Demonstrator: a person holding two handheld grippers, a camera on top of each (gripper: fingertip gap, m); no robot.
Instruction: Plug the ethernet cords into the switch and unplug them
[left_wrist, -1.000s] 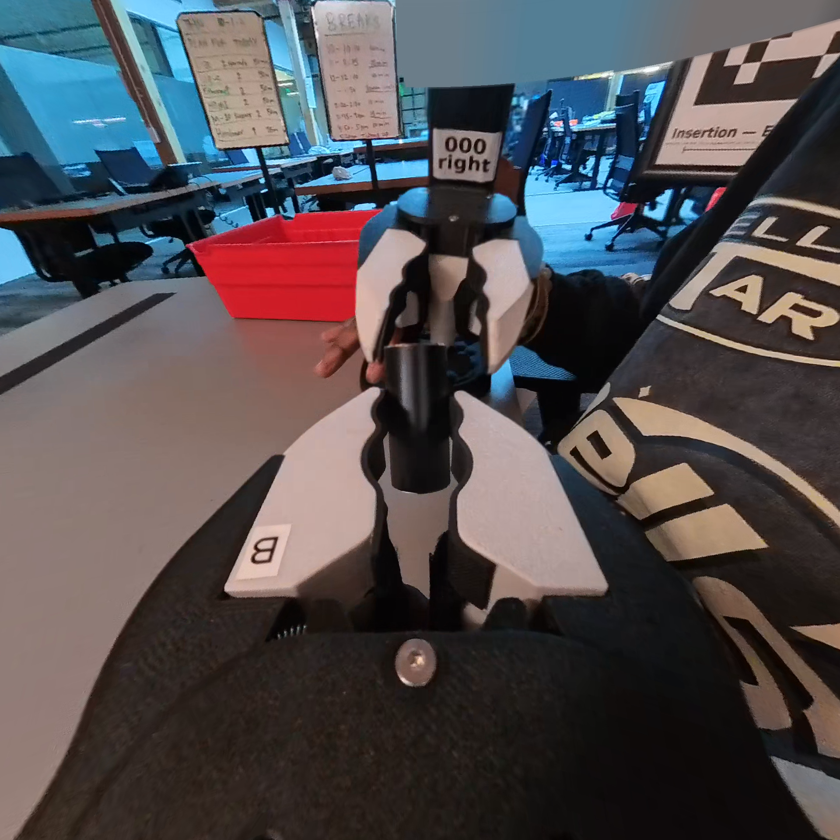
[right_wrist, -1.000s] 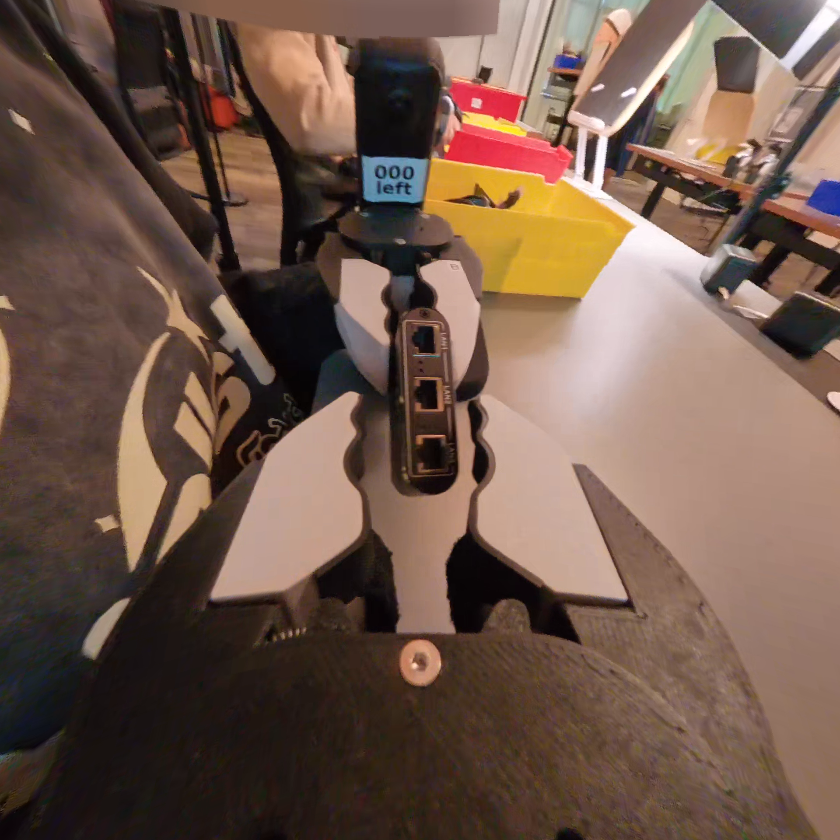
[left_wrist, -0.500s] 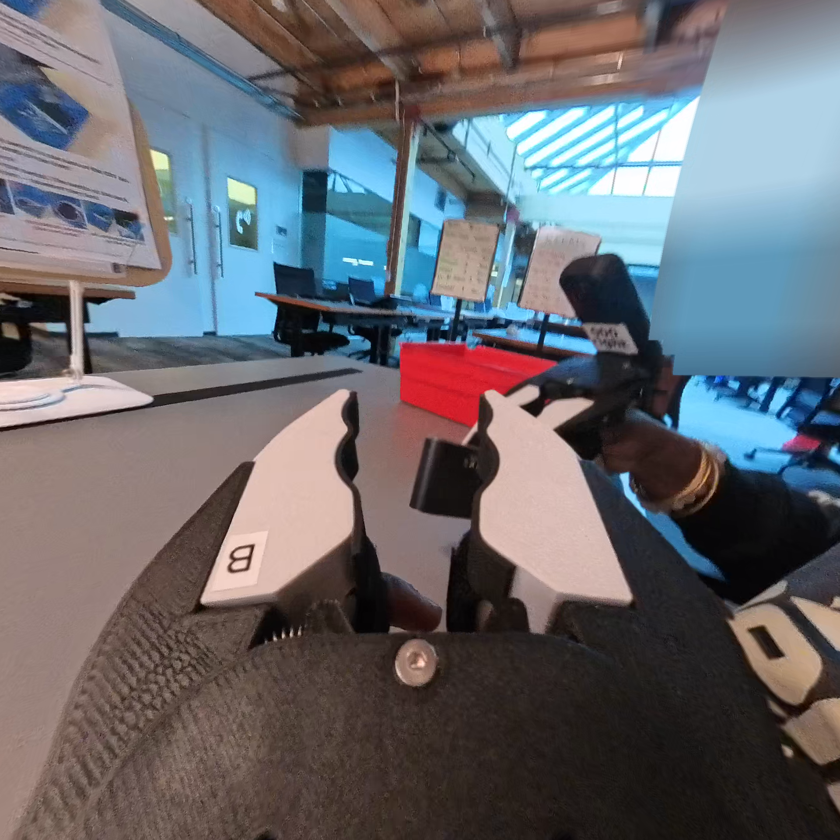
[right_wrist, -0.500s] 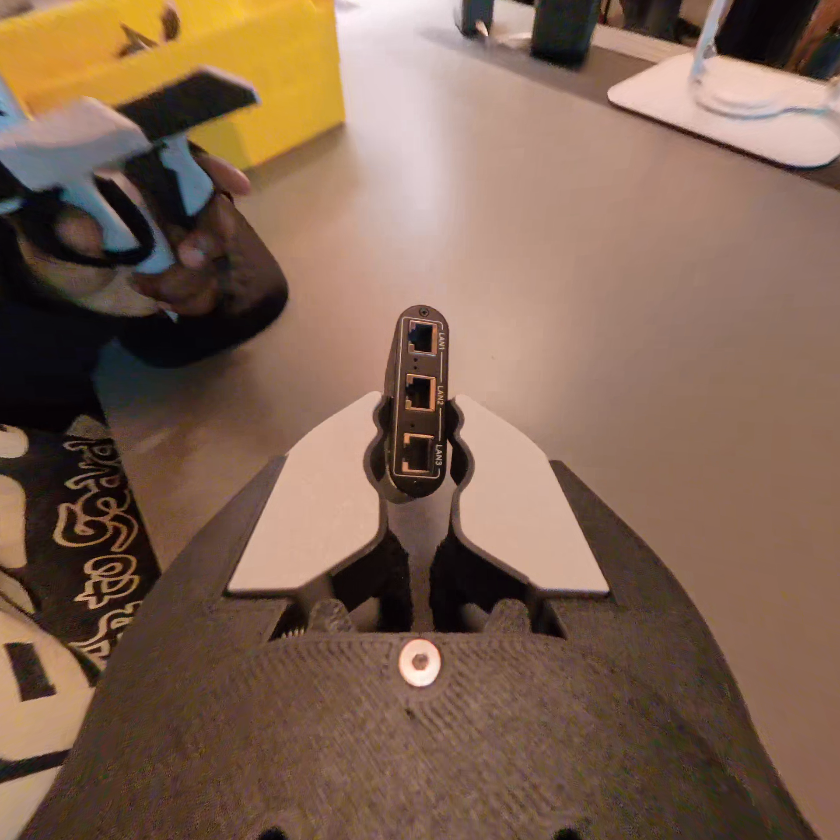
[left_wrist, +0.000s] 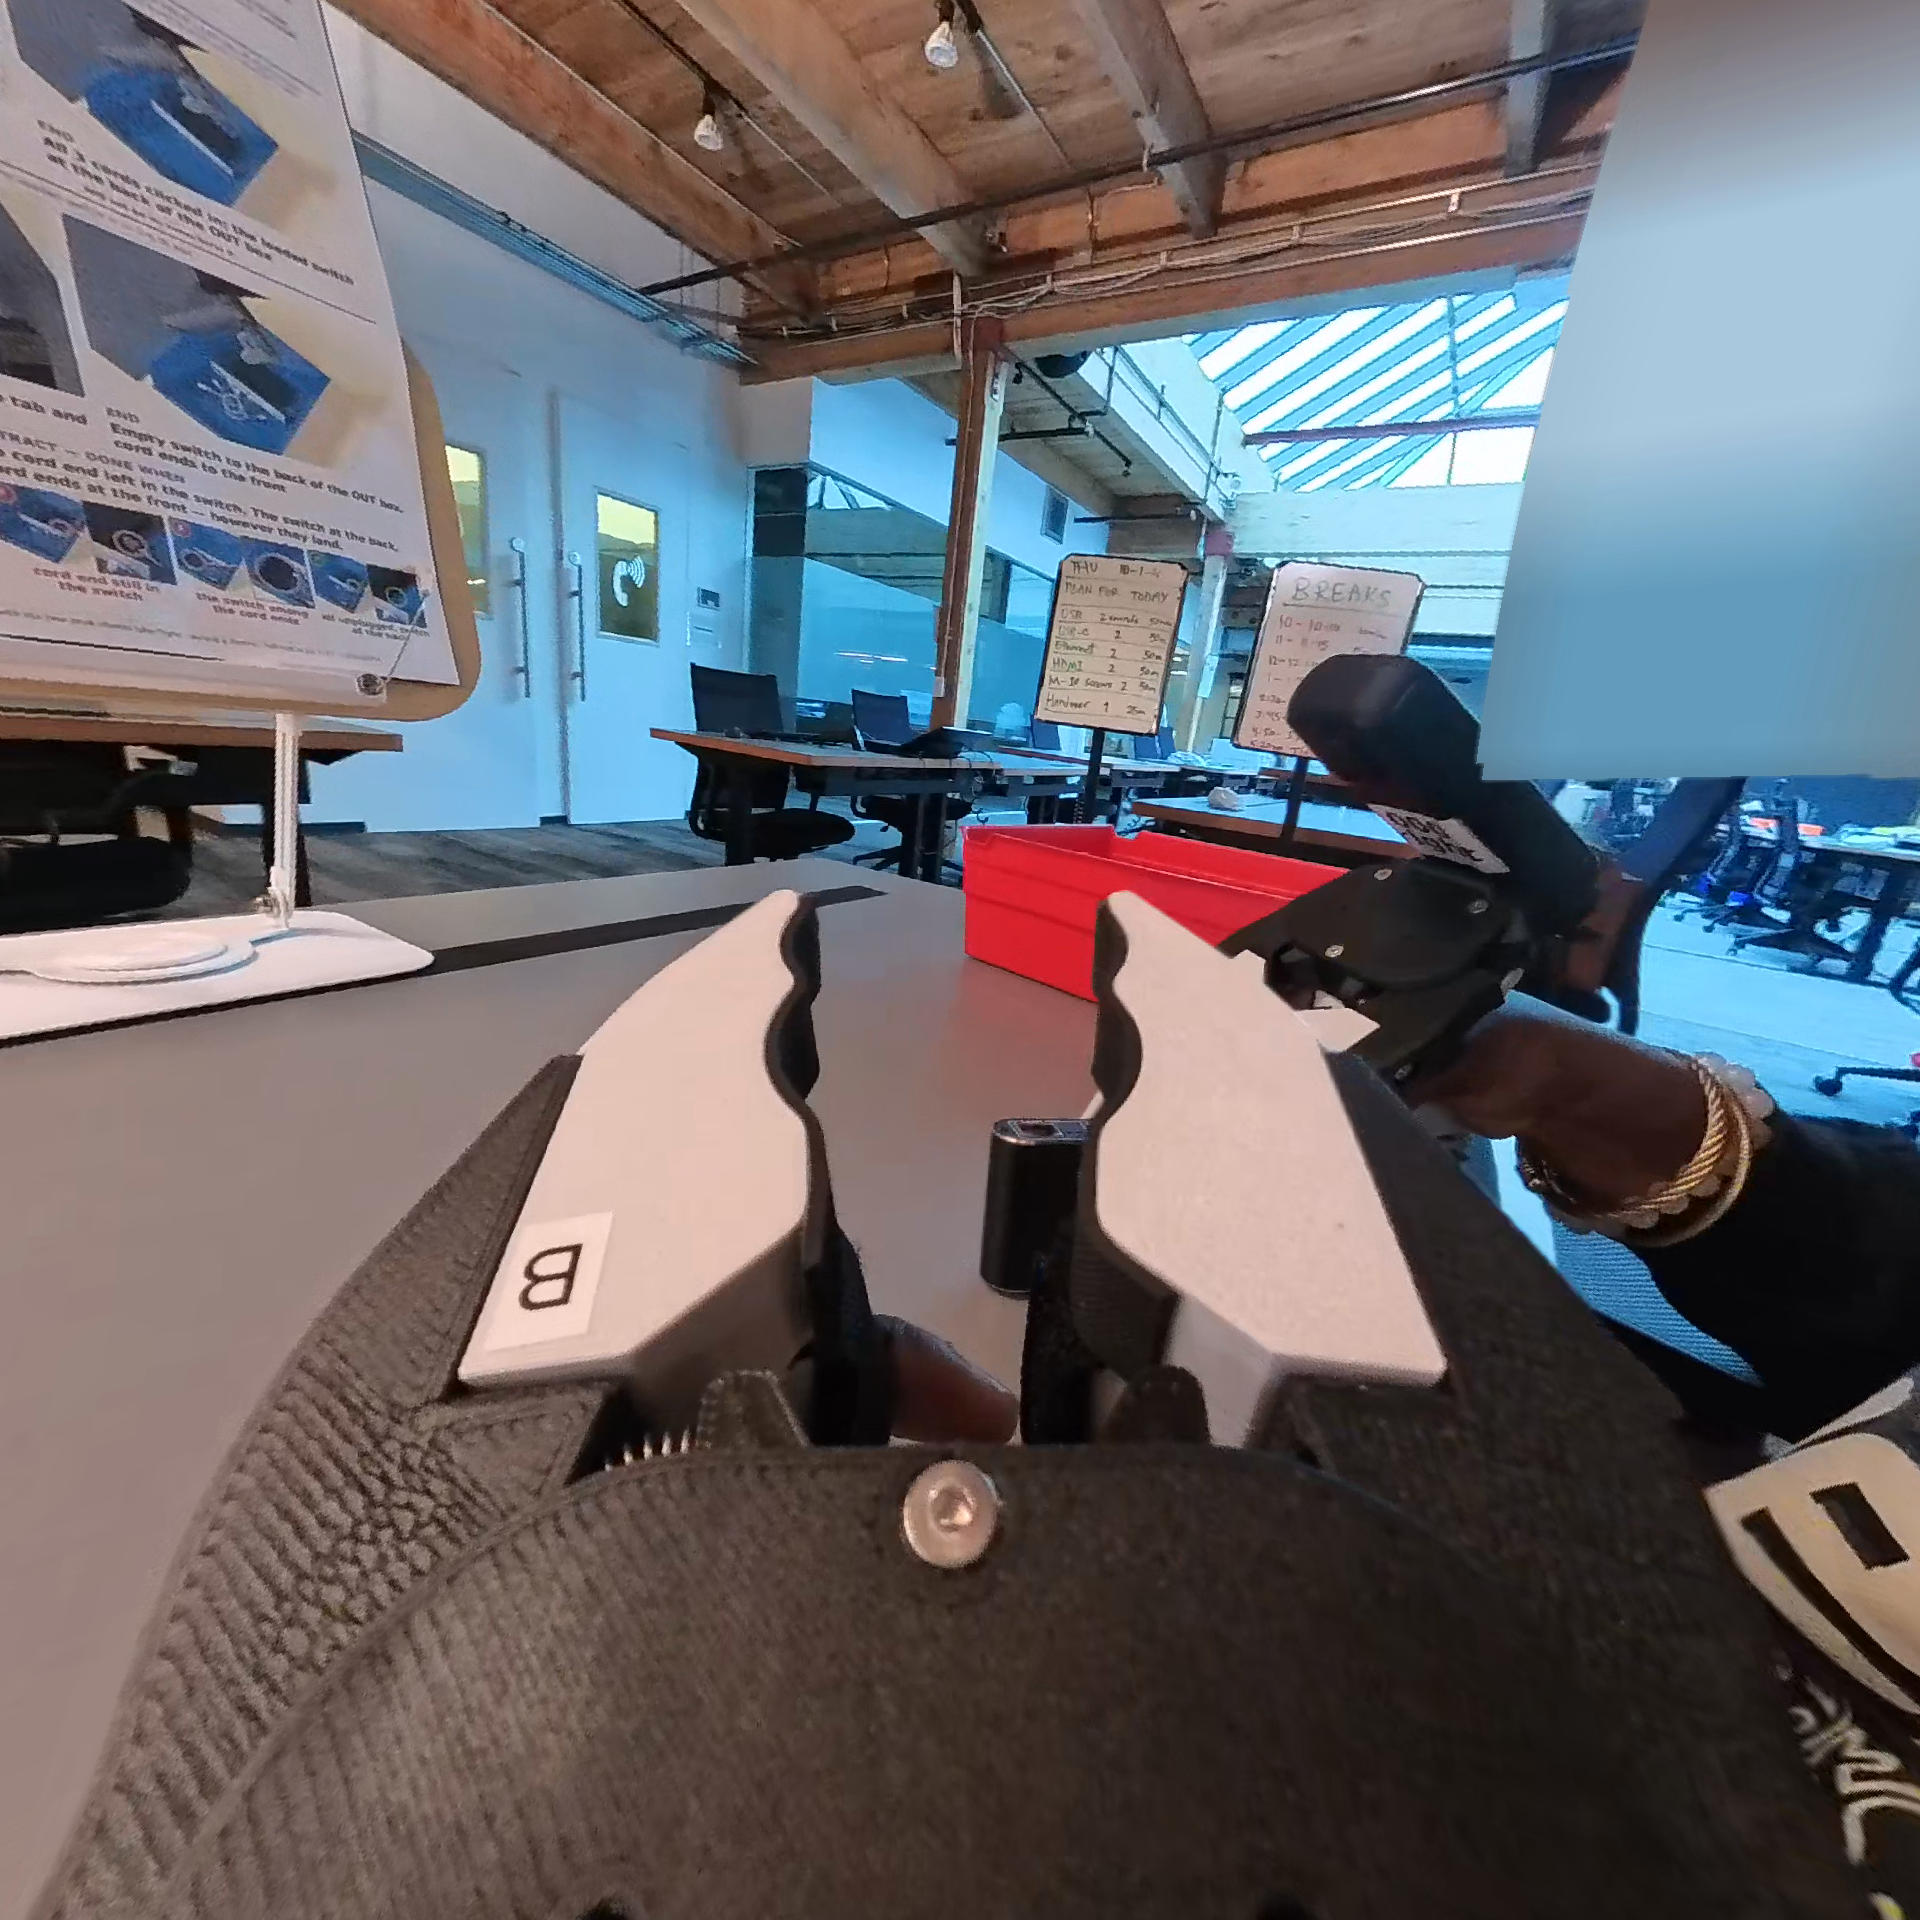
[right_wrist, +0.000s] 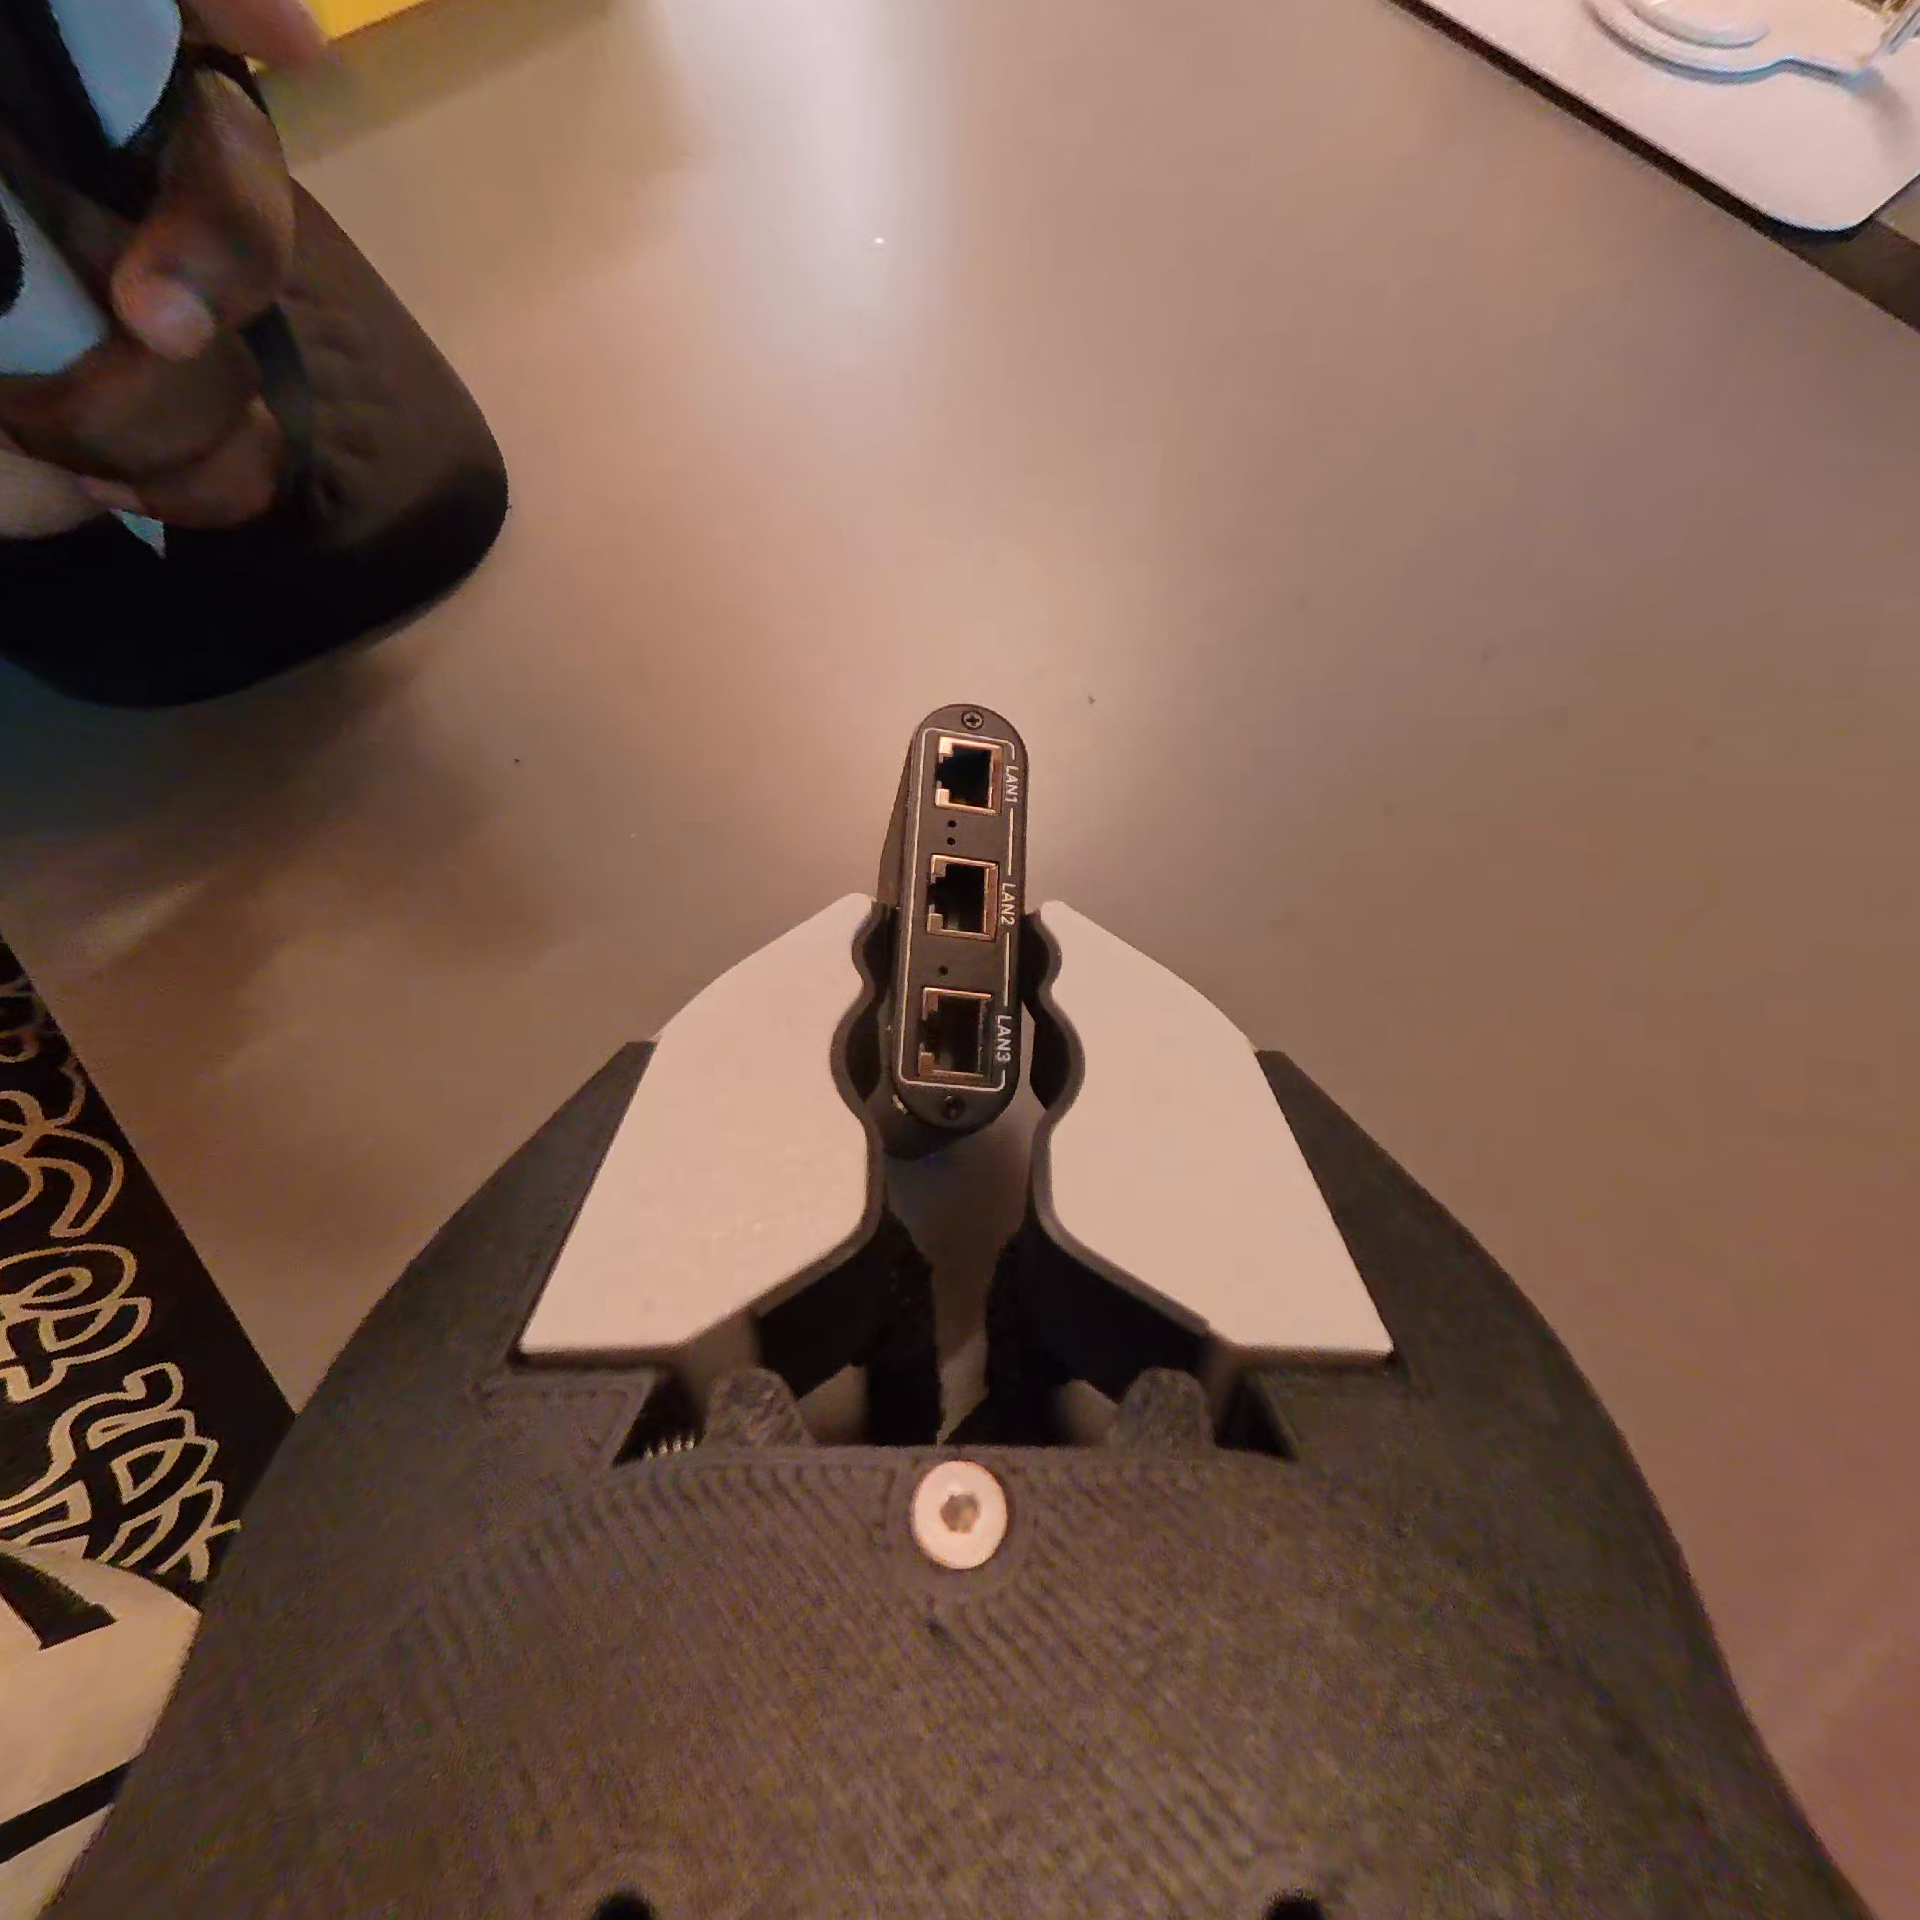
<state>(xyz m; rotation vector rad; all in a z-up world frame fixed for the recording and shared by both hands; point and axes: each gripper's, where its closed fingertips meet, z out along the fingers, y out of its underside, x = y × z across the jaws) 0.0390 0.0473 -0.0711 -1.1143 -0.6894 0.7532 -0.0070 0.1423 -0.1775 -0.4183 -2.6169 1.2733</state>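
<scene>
Since a second ago, the left gripper (left_wrist: 951, 1023) has let go and gapes empty; right gripper (right_wrist: 954, 920) clamps the three-port switch (right_wrist: 956, 914) above the grey table (right_wrist: 1351, 520).

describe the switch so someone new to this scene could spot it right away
Look over the grey table to the right gripper. Clamped upright between its pale fingers is the switch, a slim black bar with rounded ends. Its face shows three empty sockets in a row.
</scene>
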